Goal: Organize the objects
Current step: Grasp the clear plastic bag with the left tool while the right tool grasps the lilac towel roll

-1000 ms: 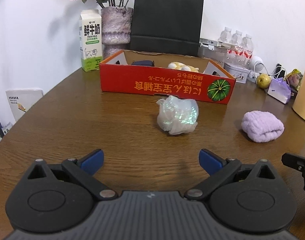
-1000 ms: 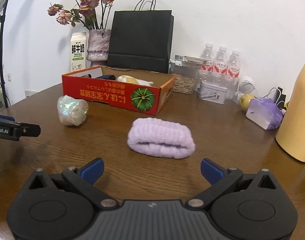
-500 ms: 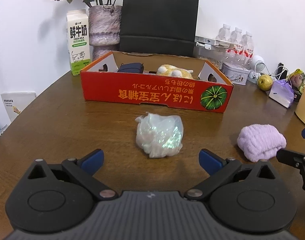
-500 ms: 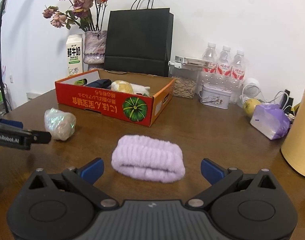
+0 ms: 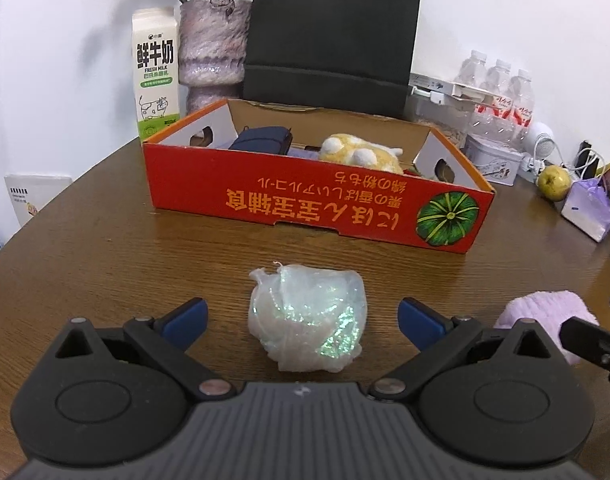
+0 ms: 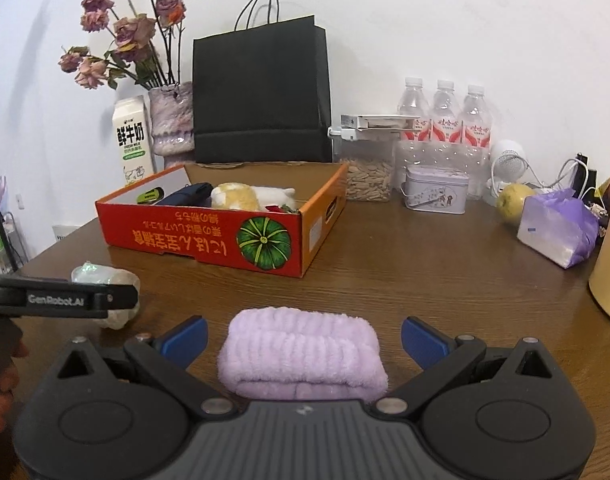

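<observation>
The left gripper (image 5: 303,318) is held low over the wooden table (image 5: 105,264), its jaws spread wide with a crumpled iridescent plastic bag (image 5: 307,316) lying between the blue fingertips (image 5: 185,318), touched by neither. At 12 o'clock from the bag, a red cardboard box (image 5: 317,204) printed with a green pumpkin is seen, with a yellow-and-white plush toy (image 5: 359,154) and a dark blue pouch (image 5: 261,140) inside. A milk carton (image 5: 156,72) and a vase of dried roses (image 5: 213,44) stand at 11 o'clock behind the box, with a black paper bag (image 5: 333,28) at 12 o'clock. At 3 o'clock from the plastic bag, a folded lilac towel (image 5: 545,312) is partly hidden by the gripper body.

The right gripper (image 6: 303,340) is likewise held wide open, and the lilac towel (image 6: 303,354) rests on the table between its fingertips (image 6: 423,340) without contact. The left gripper (image 6: 61,300) is seen from the side at 9 o'clock, in front of the plastic bag (image 6: 117,280). The box (image 6: 209,236) lies at 11 o'clock from the towel. Along the wall at 1 to 2 o'clock are found three water bottles (image 6: 445,120), a jar of seeds (image 6: 369,178), a small tin (image 6: 435,192), a pear (image 6: 513,198) and a purple-wrapped package (image 6: 557,226).
</observation>
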Motion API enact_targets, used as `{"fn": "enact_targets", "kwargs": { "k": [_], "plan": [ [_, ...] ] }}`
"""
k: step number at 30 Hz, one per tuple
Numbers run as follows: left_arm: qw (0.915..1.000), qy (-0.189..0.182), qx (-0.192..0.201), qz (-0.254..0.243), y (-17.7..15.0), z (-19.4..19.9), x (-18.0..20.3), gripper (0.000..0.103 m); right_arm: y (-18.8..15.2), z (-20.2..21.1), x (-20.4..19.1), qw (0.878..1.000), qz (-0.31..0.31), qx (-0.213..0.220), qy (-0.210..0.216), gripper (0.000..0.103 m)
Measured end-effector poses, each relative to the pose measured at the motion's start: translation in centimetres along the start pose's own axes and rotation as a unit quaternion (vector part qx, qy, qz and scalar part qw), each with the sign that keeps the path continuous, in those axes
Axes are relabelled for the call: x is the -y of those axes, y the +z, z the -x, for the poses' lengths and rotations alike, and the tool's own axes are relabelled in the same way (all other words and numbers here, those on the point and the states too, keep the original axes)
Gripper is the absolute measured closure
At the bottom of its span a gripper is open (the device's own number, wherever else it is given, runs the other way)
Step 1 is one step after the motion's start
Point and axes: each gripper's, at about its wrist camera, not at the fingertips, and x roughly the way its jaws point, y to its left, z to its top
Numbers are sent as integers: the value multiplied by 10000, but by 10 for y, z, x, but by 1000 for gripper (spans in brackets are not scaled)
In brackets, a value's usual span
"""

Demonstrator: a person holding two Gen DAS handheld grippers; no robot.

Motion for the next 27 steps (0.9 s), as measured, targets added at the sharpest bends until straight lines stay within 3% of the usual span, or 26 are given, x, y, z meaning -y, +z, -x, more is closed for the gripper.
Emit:
{"fn": "enact_targets", "kwargs": {
  "k": [6,9,10,11,14,27],
  "plan": [
    [10000,-47,-62,-8,1,-6,-2,1,-3,-4,-1,10000,-19,14,-43,0],
    [9998,-196,-80,-36,1,-4,-3,29,-5,-7,-3,10000,15,-9,-89,0],
    [9996,-260,-115,-50,1,-5,-2,48,-6,-8,-4,9999,11,-18,-110,0],
    [9994,-302,-160,-67,0,-6,-2,55,-6,-9,-4,9999,-5,-25,-124,0],
    [9990,-402,-109,-146,-2,0,0,59,-6,-9,-3,9997,-126,22,-185,0],
    [9977,-647,132,-165,2,20,-19,59,-7,-12,-7,9990,-329,72,-282,0]
  ]
}}
